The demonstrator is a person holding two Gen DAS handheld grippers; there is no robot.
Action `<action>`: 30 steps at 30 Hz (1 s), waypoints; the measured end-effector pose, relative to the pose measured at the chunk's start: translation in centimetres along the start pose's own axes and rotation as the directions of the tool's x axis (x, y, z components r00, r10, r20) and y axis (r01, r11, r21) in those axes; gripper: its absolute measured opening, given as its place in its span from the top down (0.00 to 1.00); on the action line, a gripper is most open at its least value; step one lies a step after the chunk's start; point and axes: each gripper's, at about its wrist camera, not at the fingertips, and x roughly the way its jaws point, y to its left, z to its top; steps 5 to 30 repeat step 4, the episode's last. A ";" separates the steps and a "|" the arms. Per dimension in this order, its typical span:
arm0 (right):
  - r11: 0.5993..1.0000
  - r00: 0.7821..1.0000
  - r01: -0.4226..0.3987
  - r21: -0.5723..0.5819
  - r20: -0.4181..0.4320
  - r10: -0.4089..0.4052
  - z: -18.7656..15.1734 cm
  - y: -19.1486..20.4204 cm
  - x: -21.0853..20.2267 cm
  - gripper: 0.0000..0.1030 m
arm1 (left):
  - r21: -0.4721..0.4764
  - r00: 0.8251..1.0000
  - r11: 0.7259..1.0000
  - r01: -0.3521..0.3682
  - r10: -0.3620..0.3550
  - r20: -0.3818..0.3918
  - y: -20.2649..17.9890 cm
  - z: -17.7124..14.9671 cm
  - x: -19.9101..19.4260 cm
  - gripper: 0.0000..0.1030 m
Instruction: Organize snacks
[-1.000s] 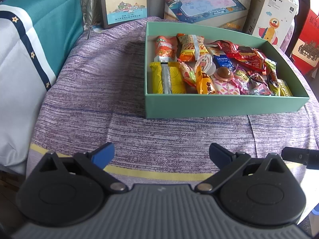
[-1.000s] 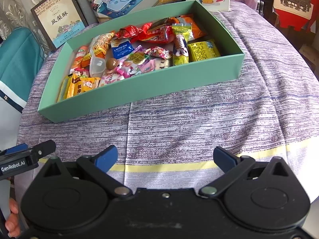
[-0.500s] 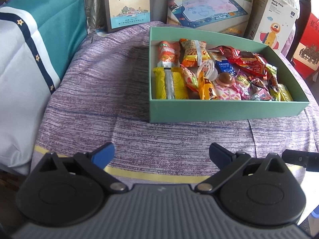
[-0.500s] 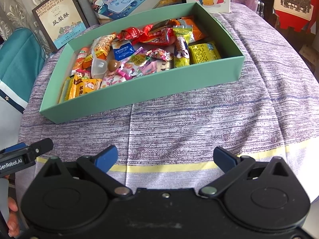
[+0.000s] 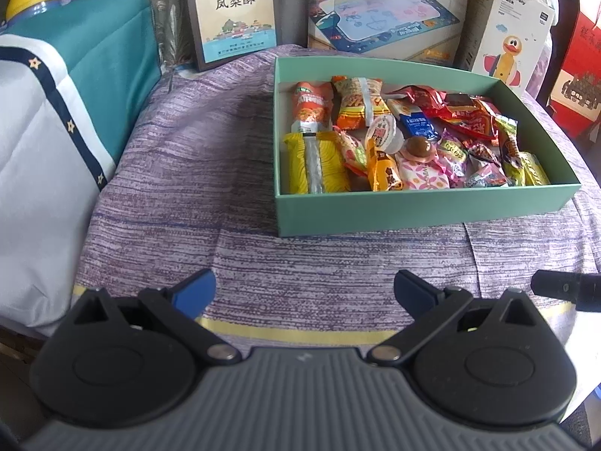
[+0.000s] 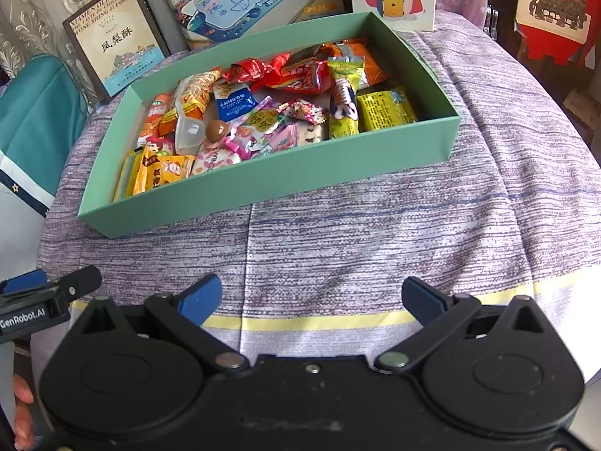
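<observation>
- Snacks (image 5: 405, 139) fill the green box (image 5: 413, 208) on the purple-clothed tabletop (image 5: 195, 173).
- My left gripper (image 5: 304, 287) and right gripper (image 6: 311, 295) hover before it, fingers apart, empty.
- Duck carton (image 5: 507, 30) reads "Roly-Poly Duck".

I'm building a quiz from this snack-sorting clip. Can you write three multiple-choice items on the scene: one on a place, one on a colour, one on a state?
1. Where are the snacks?
A. Spread on the cloth
B. Inside the box
C. In the jaws

2. What colour is the box?
A. Green
B. Red
C. White

3. How do both grippers stand?
A. Shut on a snack
B. Shut on nothing
C. Open, holding nothing

Key: 1 B, the snacks all lie within the box walls. 2 A, its walls are mint green. 3 C, the left gripper and right gripper show wide jaws over bare purple cloth.
</observation>
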 end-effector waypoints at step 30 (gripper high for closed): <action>1.000 1.000 0.000 -0.007 0.008 0.000 0.2 0.0 -0.3 0.00 | 0.010 1.000 1.000 -0.002 0.002 0.008 -0.2 0.3 -0.3 0.00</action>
